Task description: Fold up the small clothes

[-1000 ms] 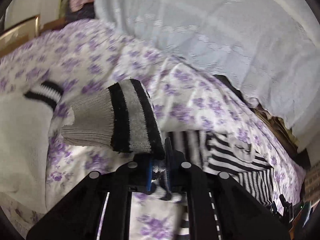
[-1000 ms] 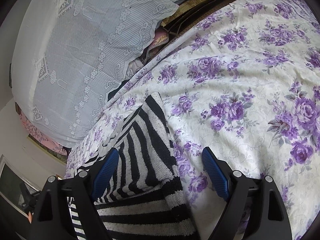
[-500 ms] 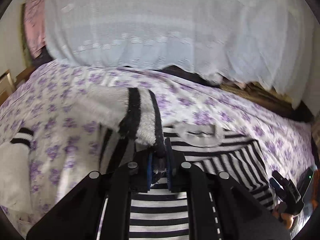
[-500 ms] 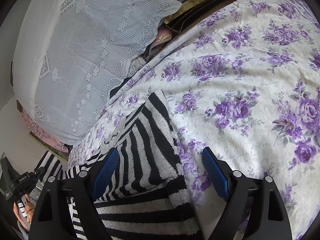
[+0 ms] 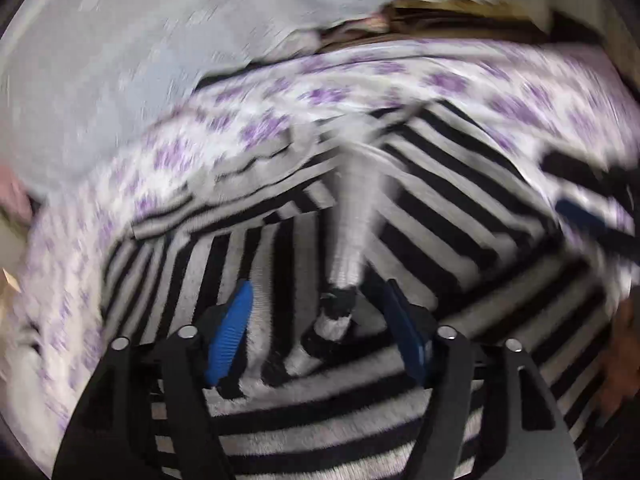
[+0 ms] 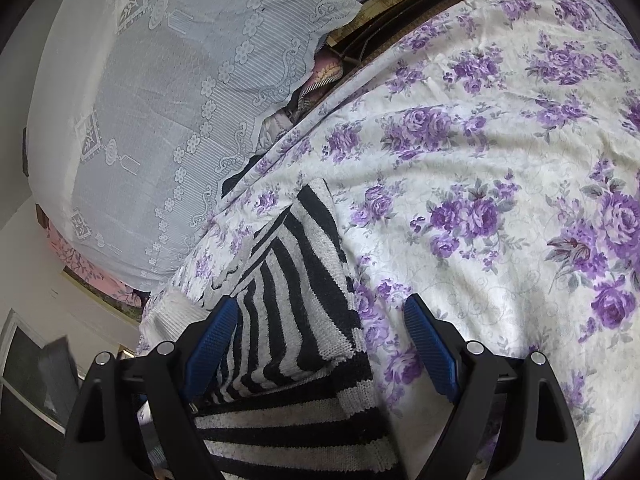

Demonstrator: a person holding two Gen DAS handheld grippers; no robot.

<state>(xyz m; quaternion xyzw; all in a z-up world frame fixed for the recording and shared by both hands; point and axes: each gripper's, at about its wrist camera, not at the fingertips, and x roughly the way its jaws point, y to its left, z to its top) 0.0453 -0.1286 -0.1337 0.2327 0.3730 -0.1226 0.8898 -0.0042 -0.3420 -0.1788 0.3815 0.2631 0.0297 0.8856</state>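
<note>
Knit fabric, black and grey-white stripes, coarse ribbed weave: the striped sweater (image 5: 432,216) fills the centre and lower half of the left wrist view, lying on the floral bedsheet (image 5: 280,92), a thin cotton printed with purple roses. A pale ribbed sleeve (image 5: 356,216) runs down the middle of the frame to a black-banded cuff between the blue pads. Left gripper (image 5: 320,336) now stands with jaws wide apart and nothing held; half a second ago they were pinched tight on that cuff and the sleeve was lifted. This view is heavily motion-blurred. Right gripper (image 6: 320,344) has jaws spread as before, hovering over a folded corner of the sweater (image 6: 296,300) at lower centre. White lace cover (image 6: 160,100) occupies the upper left, draped over stacked items at the bed's edge.
</note>
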